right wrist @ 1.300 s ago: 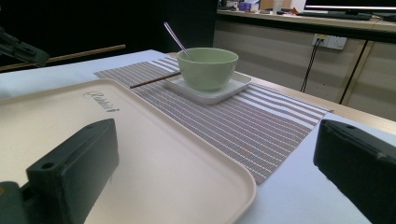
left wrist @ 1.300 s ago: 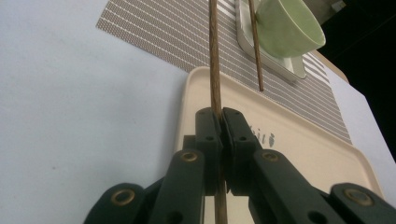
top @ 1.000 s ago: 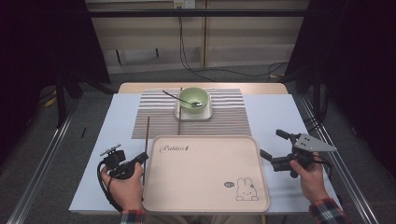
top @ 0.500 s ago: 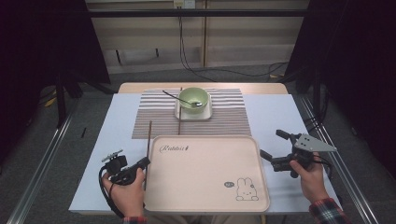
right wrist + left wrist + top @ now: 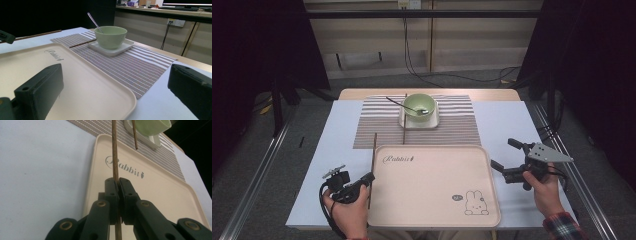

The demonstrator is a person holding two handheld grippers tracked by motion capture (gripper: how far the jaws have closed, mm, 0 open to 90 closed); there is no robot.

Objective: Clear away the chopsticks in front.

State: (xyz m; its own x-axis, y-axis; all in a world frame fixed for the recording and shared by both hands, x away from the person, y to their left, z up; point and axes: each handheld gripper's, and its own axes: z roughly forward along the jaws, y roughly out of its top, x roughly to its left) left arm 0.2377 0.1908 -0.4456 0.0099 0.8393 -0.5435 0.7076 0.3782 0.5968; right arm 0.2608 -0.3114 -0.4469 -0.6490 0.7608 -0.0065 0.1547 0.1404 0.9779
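Observation:
My left gripper (image 5: 368, 180) (image 5: 118, 181) is shut on a thin brown chopstick (image 5: 373, 155) (image 5: 115, 152) near its lower end, at the left edge of the beige tray (image 5: 432, 200) (image 5: 160, 192). The stick points away from me, along the tray's rim. A second chopstick (image 5: 404, 122) (image 5: 134, 135) (image 5: 82, 43) lies on the striped mat (image 5: 452, 127), its far end by the white plate (image 5: 432, 121) (image 5: 117, 50). On that plate stands a green bowl (image 5: 420, 103) (image 5: 113, 36) holding a spoon (image 5: 93, 21). To the right of the tray, my right gripper (image 5: 503, 153) (image 5: 115, 75) is open and holds nothing.
A pale blue cover (image 5: 337, 145) spreads over the table under the mat and tray. Metal rails (image 5: 257, 175) run along both sides of the table. Cables (image 5: 437, 75) lie on the floor beyond the far edge.
The left gripper has drawn slightly toward the near edge, carrying the chopstick with it. The right gripper has stayed where it was.

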